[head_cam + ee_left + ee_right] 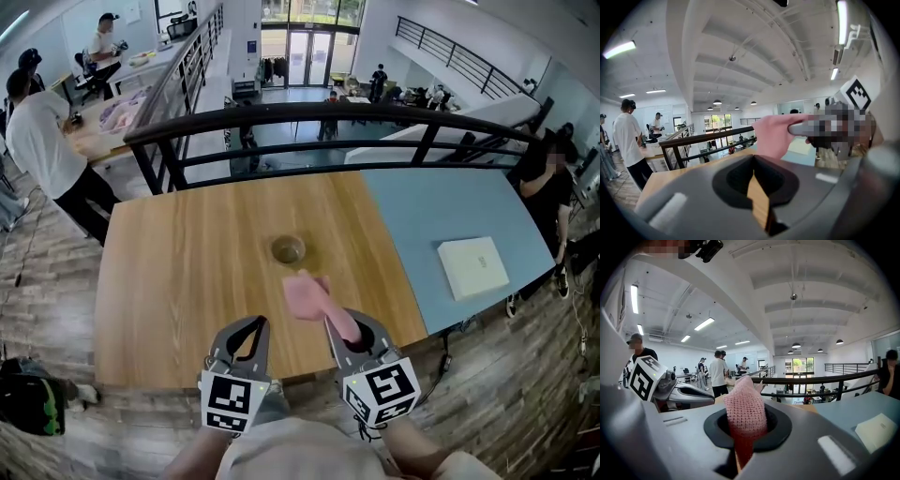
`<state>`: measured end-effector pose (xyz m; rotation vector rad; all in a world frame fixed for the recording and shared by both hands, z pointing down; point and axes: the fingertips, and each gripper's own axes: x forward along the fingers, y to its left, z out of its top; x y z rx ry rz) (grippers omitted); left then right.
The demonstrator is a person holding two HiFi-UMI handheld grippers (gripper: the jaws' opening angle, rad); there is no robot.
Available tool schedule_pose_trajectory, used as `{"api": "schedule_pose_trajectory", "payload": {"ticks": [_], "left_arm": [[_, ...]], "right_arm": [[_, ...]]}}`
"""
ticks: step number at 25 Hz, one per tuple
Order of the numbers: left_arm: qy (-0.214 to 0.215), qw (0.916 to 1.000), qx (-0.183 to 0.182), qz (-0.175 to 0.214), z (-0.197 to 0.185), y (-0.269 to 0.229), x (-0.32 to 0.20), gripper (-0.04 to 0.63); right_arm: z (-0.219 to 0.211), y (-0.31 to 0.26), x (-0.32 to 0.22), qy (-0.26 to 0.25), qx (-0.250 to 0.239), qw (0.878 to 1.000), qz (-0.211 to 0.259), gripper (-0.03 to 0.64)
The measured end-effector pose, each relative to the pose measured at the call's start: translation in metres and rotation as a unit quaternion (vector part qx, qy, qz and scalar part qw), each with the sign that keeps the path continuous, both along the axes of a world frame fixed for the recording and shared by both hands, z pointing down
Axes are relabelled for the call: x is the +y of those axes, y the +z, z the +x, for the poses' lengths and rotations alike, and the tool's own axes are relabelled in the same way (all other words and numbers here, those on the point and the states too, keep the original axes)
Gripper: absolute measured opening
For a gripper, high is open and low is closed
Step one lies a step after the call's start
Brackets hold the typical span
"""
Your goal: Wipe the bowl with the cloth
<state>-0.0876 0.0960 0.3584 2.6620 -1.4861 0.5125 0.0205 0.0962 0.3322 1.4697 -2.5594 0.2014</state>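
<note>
Bowl (pixel 288 249) interior is too small to read; the gripped end of the cloth (pixel 314 302) is hidden inside the jaws. Bowl sits mid-table (pixel 178 281), well clear of every edge, with bare wood all round. Right gripper (pixel 337 328) is clamped on the pink cloth, just short of the bowl; left gripper (pixel 260 325) is closed and empty
</note>
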Motion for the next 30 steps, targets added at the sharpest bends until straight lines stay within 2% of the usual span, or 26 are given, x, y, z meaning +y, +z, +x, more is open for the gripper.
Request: {"api": "schedule_pose_trajectory", "payload": {"ticks": [6, 13, 23, 30], "left_arm": [[0.008, 0.9999, 0.008, -0.003, -0.018, 0.004, -0.065, 0.002], [0.021, 0.9996, 0.014, -0.010, -0.026, 0.014, -0.117, 0.002], [0.015, 0.9994, 0.028, -0.010, -0.042, 0.022, -0.155, 0.002], [0.042, 0.9984, 0.027, -0.024, -0.031, 0.028, -0.161, 0.002]], "right_arm": [[-0.012, 0.006, -0.061, 0.017, 0.005, 1.000, -0.008, 0.015], [-0.030, 0.014, -0.117, 0.022, 0.010, 1.000, -0.014, 0.015], [-0.040, 0.027, -0.154, 0.038, 0.010, 0.999, -0.018, 0.015], [-0.038, 0.036, -0.166, 0.044, 0.018, 0.998, -0.031, 0.015]]}}
